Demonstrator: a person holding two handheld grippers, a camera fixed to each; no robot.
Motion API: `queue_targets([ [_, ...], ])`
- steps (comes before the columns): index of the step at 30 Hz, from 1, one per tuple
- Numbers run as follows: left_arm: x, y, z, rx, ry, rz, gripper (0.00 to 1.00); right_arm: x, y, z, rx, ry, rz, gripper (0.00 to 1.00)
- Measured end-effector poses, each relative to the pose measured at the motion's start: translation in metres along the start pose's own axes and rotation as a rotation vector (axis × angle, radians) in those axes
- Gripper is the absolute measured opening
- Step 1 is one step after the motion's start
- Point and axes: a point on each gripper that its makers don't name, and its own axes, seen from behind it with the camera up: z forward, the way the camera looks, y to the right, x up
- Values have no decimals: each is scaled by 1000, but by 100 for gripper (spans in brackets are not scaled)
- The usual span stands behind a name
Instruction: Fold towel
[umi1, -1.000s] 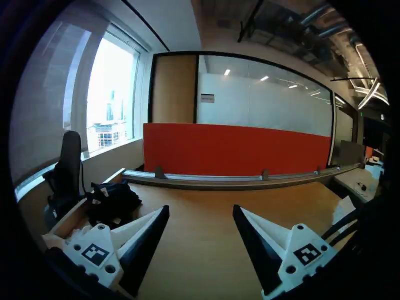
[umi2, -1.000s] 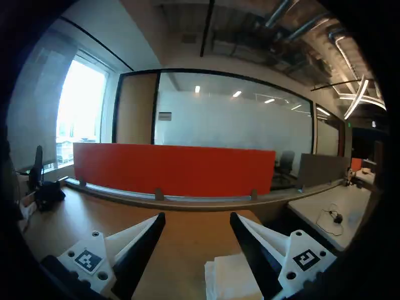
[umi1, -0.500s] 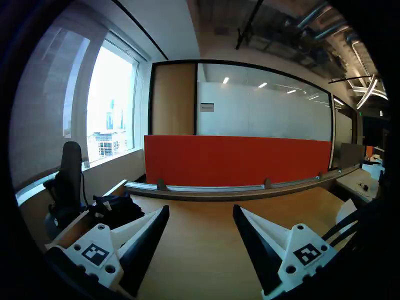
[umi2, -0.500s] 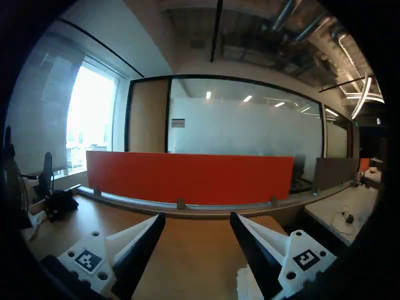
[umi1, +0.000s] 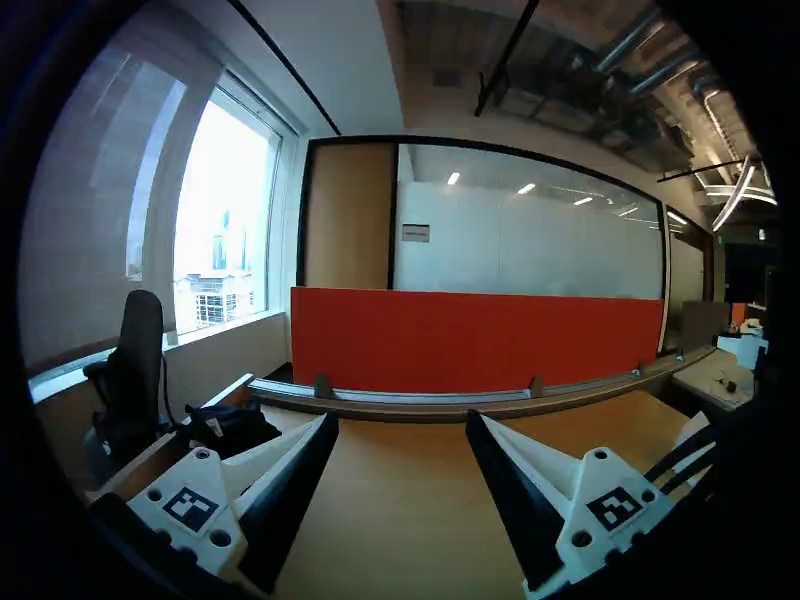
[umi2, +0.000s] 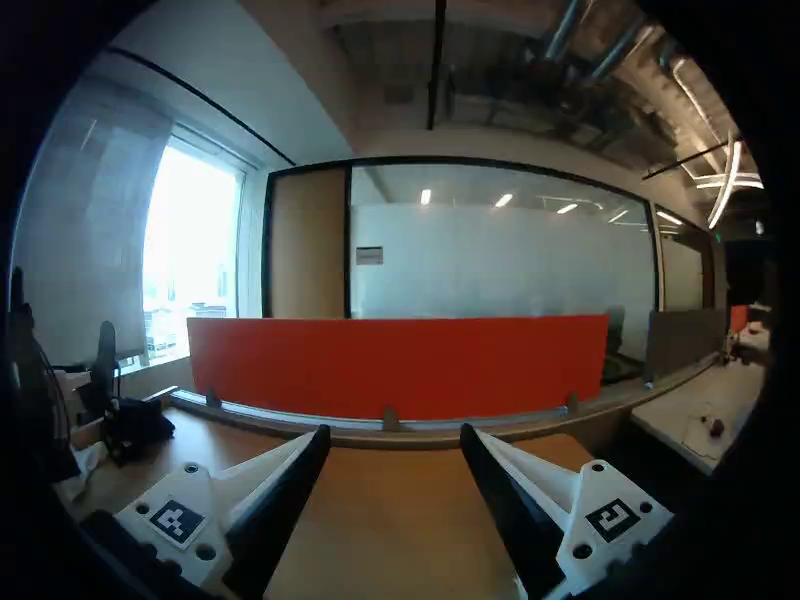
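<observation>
My left gripper (umi1: 400, 415) is level over the light-brown wooden desktop (umi1: 400, 520). Its white fingers are released and stand well apart, and the bare wood shows through the gap. My right gripper (umi2: 393, 430) is the same (spread wide, clenched on nothing), with the same desktop (umi2: 390, 530) under it.

Both point toward the long orange partition panel (umi1: 470, 340) at the far edge of the desk, which I also see past my right fingers (umi2: 400, 365). Behind it is a frosted glass wall (umi1: 520, 240). On my left, a crumpled black bag (umi1: 235, 425) sits on the desktop near the bright window (umi1: 225, 250), and a black office chair (umi1: 135, 370) stands just beyond it. The bag also shows at the left edge of the right gripper view (umi2: 135, 425).

A white pointed scrap (umi1: 697, 432) shows just past my left gripper's right-hand finger. I cannot tell whether it is the towel, or where the towel lies. A pale neighbouring desk (umi2: 700, 425) stands off to the right.
</observation>
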Motion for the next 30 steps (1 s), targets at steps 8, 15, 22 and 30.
queue_targets([
  [8, 0, 1, -1, -12, 3, 20, 94, 2, -10, 4, 6, 2, -12, 100],
  [15, 0, 6, -3, -30, 13, 41, 94, -2, -19, 0, 15, -13, -20, 100],
  [22, -14, 6, -1, -37, 21, 58, 94, -8, -23, -8, 15, -40, -24, 100],
  [30, -38, 4, -2, -41, 56, 72, 94, -7, -22, -12, -3, -22, -24, 100],
])
